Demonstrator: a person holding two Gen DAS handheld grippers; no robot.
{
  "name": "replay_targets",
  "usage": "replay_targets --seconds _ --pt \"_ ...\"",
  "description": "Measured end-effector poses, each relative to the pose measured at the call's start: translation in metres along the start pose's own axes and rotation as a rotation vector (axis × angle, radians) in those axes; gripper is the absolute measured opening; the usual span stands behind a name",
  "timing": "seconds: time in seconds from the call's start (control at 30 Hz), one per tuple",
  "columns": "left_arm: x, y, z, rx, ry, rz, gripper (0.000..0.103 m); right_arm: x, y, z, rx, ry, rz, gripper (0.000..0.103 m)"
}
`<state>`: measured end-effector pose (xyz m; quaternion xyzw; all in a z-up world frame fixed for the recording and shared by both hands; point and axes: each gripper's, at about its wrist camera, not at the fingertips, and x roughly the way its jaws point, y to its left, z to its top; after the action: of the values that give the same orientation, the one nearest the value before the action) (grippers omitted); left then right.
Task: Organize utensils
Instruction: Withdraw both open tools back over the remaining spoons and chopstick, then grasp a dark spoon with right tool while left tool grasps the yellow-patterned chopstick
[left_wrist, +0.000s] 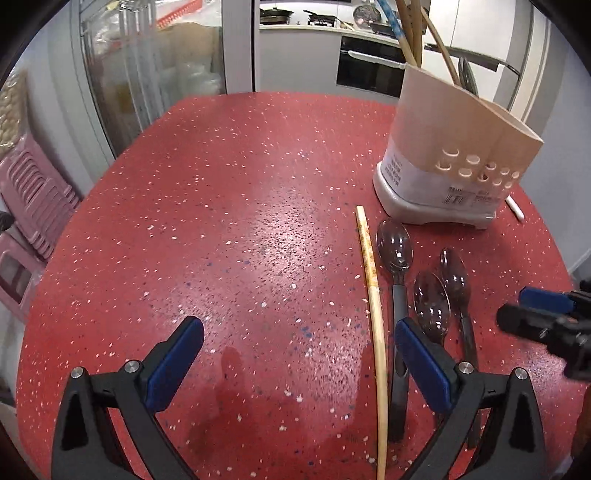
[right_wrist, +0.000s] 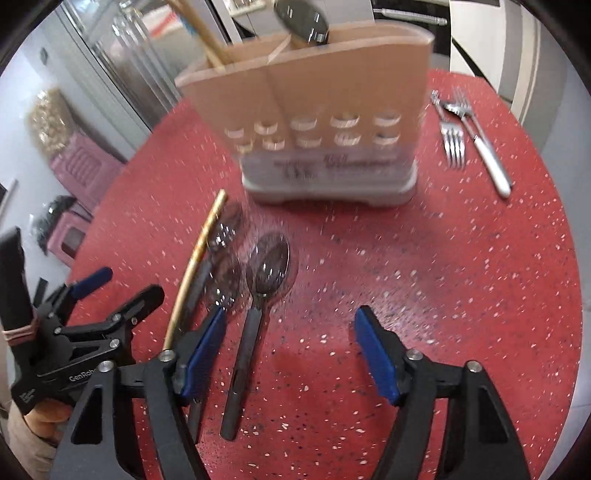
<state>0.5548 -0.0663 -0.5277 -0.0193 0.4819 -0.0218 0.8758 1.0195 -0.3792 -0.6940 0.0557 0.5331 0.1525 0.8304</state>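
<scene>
Ahead of the fingers lie three dark spoons (left_wrist: 394, 245) (left_wrist: 431, 301) (left_wrist: 455, 275) and one loose chopstick (left_wrist: 371, 275) on the table. Beyond them stands one holder (right_wrist: 314, 110), and past the right fingers lie two forks (right_wrist: 453, 142) (right_wrist: 436, 101) and one white-handled utensil (right_wrist: 489, 162).

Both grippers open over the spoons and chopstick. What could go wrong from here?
1. The three spoons lie packed beside the chopstick; closing on one handle may nudge or catch a neighbour.
2. The left gripper and right gripper hover over the same cluster and could collide.
3. The holder already carries chopsticks and a spoon; a careless insertion might snag or tip it.
</scene>
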Motion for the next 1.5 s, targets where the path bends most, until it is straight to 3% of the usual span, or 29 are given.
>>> replay_targets --seconds 0.23,0.7,0.9,1.03,1.1,1.17,1.23,1.47,1.5 --pt "0.065 -0.007 0.027 0.024 0.038 0.011 0.103 0.018 0.012 0.001 0.007 0.056 -0.041 0.062" --pt "0.192 -0.032 0.092 0.049 0.081 0.025 0.103 0.037 0.051 0.008 -0.170 0.039 -0.221 0.058" --pt "0.239 -0.052 0.122 0.079 0.094 0.017 0.103 0.042 0.046 0.018 -0.185 0.067 -0.206 0.050" --pt "0.273 -0.065 0.152 0.098 0.123 0.000 0.103 0.042 0.048 0.027 -0.204 0.096 -0.191 0.019" --pt "0.288 -0.073 0.169 0.101 0.137 -0.016 0.103 0.043 0.047 0.030 -0.206 0.108 -0.178 0.013" --pt "0.305 -0.084 0.189 0.125 0.147 -0.027 0.103 0.043 0.043 0.030 -0.207 0.111 -0.165 0.012" --pt "0.321 -0.098 0.207 0.155 0.159 -0.040 0.091 0.039 0.036 0.030 -0.206 0.109 -0.157 0.012" --pt "0.370 -0.120 0.260 0.208 0.228 -0.059 0.081 0.024 0.017 0.013 -0.159 0.080 -0.069 0.013" --pt "0.377 -0.125 0.266 0.214 0.237 -0.067 0.075 0.021 0.014 0.012 -0.152 0.073 -0.055 0.013"
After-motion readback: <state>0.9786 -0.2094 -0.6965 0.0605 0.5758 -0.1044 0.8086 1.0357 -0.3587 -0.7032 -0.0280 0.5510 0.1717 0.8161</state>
